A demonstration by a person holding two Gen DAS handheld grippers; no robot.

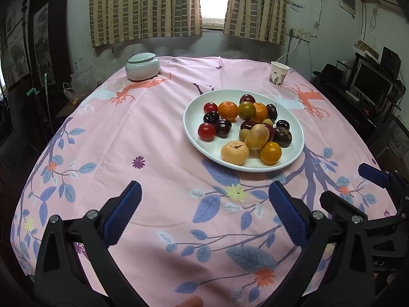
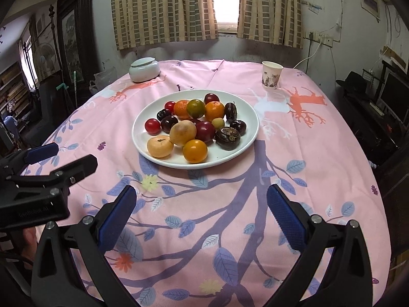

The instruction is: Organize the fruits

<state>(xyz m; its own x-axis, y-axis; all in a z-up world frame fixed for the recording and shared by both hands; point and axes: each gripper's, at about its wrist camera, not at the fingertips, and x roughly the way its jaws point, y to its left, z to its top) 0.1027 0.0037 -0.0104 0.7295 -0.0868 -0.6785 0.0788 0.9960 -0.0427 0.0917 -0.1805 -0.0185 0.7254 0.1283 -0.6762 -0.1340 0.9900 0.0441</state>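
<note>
A white oval plate (image 1: pixel 194 117) (image 2: pixel 246 113) rests on the pink flowered tablecloth (image 1: pixel 153 138) (image 2: pixel 306 140). Piled on it are oranges (image 1: pixel 228 110) (image 2: pixel 195 151), red tomatoes (image 1: pixel 206 131) (image 2: pixel 152 126), dark plums (image 1: pixel 223 127) (image 2: pixel 205 131), a tan round fruit (image 1: pixel 235 152) (image 2: pixel 160 146) and a dark wrinkled fruit (image 2: pixel 228 134). My left gripper (image 1: pixel 204 192) hovers open over bare cloth, short of the plate and to its left. My right gripper (image 2: pixel 202 194) hovers open just in front of the plate. Neither holds anything. Each gripper's fingers (image 1: pixel 373 174) (image 2: pixel 42 152) show at the edge of the other's view.
A pale lidded ceramic jar (image 1: pixel 142 67) (image 2: pixel 144 70) stands at the far left of the table. A paper cup (image 1: pixel 279 73) (image 2: pixel 271 75) stands at the far right. Dark furniture with a monitor (image 1: pixel 372 84) flanks the table's right side.
</note>
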